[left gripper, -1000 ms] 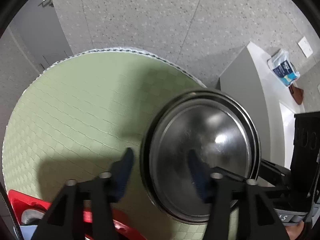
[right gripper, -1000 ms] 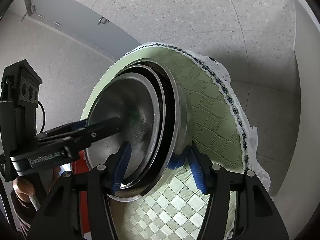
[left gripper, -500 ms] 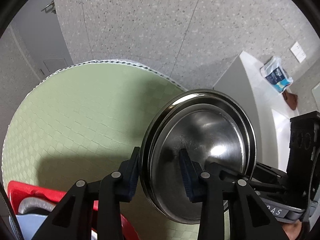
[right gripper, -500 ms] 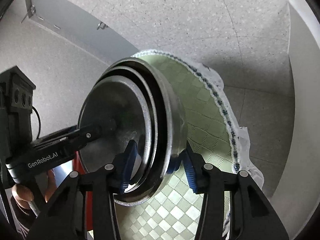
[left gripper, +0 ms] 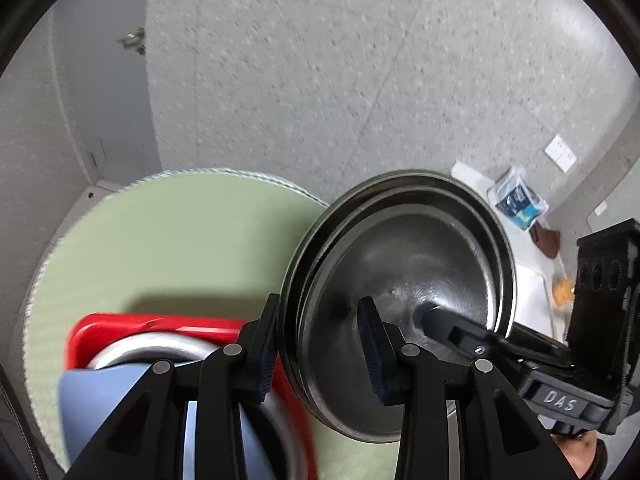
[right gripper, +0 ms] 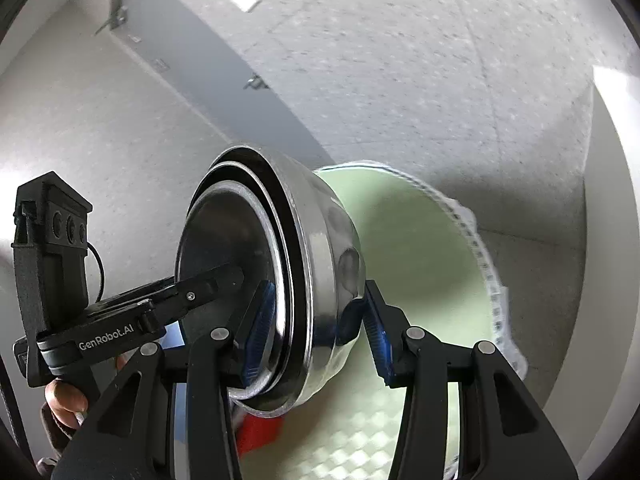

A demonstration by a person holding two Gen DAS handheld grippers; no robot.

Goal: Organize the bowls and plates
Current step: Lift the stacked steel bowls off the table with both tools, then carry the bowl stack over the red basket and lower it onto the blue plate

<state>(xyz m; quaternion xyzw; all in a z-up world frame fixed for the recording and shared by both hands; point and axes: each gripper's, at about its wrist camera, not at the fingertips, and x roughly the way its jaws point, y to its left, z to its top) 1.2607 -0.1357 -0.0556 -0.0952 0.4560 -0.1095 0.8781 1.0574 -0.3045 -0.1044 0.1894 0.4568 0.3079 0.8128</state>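
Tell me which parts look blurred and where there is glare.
Left wrist view: the red tray and green tablecloth are smeared by motion; glare streaks the bowls. Right wrist view: the wall is soft; a bright band runs along the bowls' side.

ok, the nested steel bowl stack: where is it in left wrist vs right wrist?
Left wrist: the steel bowl stack is right of centre, seen into its inside, rim clamped in the left claw.
Right wrist: the stack sits at centre, seen side-on, rim clamped in the right claw.
Shared landmark: the round green tablecloth lies behind the stack in both views.
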